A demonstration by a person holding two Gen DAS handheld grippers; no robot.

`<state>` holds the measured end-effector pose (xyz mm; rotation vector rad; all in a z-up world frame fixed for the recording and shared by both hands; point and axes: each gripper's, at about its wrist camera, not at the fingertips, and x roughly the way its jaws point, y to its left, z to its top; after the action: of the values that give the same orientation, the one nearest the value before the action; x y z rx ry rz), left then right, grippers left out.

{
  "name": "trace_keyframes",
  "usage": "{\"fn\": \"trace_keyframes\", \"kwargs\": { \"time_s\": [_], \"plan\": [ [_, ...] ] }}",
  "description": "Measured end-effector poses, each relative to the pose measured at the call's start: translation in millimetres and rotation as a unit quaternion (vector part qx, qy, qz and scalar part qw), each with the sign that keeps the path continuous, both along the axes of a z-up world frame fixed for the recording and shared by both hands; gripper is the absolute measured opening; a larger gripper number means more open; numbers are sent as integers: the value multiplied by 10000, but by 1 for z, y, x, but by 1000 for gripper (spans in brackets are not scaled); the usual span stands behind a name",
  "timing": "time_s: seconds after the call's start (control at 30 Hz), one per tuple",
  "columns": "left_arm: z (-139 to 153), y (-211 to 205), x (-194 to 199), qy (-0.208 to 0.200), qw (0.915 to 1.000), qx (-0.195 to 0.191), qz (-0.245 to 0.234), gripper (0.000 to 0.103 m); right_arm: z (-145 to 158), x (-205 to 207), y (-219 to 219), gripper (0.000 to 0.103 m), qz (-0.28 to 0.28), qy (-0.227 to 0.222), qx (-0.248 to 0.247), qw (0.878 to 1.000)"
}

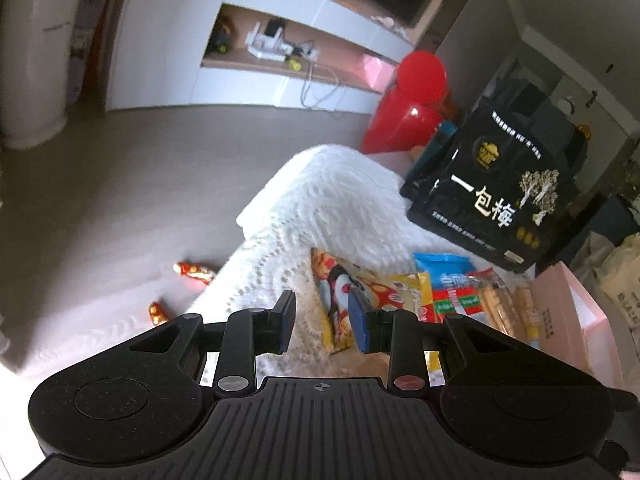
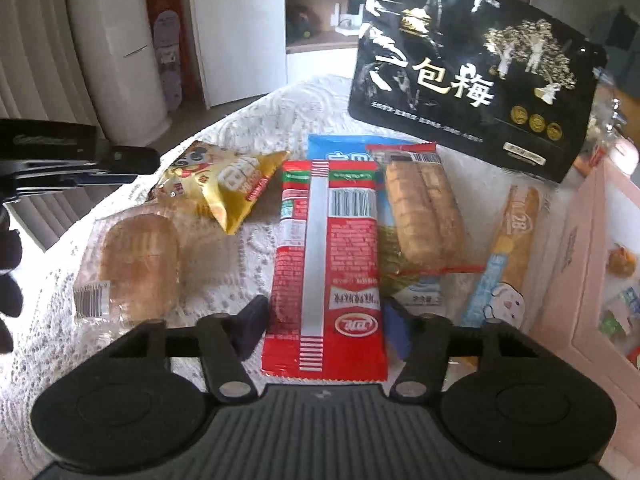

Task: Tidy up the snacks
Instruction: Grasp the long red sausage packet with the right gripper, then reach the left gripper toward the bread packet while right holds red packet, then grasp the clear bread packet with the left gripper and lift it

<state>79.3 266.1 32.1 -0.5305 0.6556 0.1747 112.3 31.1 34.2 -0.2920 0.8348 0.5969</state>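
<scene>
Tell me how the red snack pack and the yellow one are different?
The red pack is long and flat, lying back side up with its barcode showing; the yellow bag is short, puffy and crumpled, with a cartoon face. The red pack lies between the right gripper's open fingers; the yellow bag lies further left. Both rest on the white lace cloth.

Grey floor [image 1: 120, 184], white shelving unit [image 1: 256, 40], red balloons [image 1: 412, 104].

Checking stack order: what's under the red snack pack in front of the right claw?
The red snack pack lies on the white lace cloth; its far right edge overlaps the blue packet. Anything directly beneath is hidden.
</scene>
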Motion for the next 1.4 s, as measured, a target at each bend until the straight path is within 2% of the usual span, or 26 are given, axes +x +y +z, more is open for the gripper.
{"fn": "trace_keyframes", "kwargs": {
  "time_s": [0.07, 0.17, 0.27, 0.53, 0.63, 0.7, 0.83, 0.9, 1.0, 1.17, 1.3, 1.37, 1.4],
  "plan": [
    [-2, -2, 8, 6, 9999, -90, -72, 33, 4, -7, -3, 55, 5, 19, 19, 10000],
    [3, -15, 15, -9, 9994, -145, -319, 33, 14, -24, -12, 54, 77, 69, 161, 9998],
    [10, -38, 16, -6, 9968, -167, -786, 34, 20, -40, -24, 54, 80, -7, 146, 9999],
    [18, -79, 2, 180, 9882, -131, -1517, 35, 13, -62, -76, 54, -223, 233, 370, 9988],
    [30, -83, -16, 64, 9899, 134, -1410, 35, 7, -72, -90, 54, -222, 494, 617, 9966],
    [41, -81, -29, -23, 9924, 420, -1161, 35, 4, -81, -98, 54, -246, 485, 688, 9961],
    [53, -70, -52, 4, 9944, 744, -745, 34, -1, -91, -111, 57, -206, 521, 832, 9950],
    [50, -66, -61, 138, 9950, 775, -619, 35, -3, -95, -114, 60, -209, 384, 820, 9957],
    [40, -63, -70, 274, 9965, 615, -499, 34, -4, -102, -119, 62, -320, 65, 751, 9966],
    [27, -73, -68, 450, 9942, 697, -689, 35, -9, -105, -136, 68, -501, -82, 839, 9952],
    [22, -100, -60, 578, 9854, 1169, -1096, 38, -18, -105, -145, 74, -614, -148, 1018, 9928],
    [19, -119, -58, 648, 9714, 1754, -1465, 55, -23, -108, -148, 77, -658, -275, 1127, 9911],
    [17, -128, -57, 685, 9633, 2022, -1625, 58, -24, -109, -149, 77, -667, -314, 1165, 9905]
  ]
}}
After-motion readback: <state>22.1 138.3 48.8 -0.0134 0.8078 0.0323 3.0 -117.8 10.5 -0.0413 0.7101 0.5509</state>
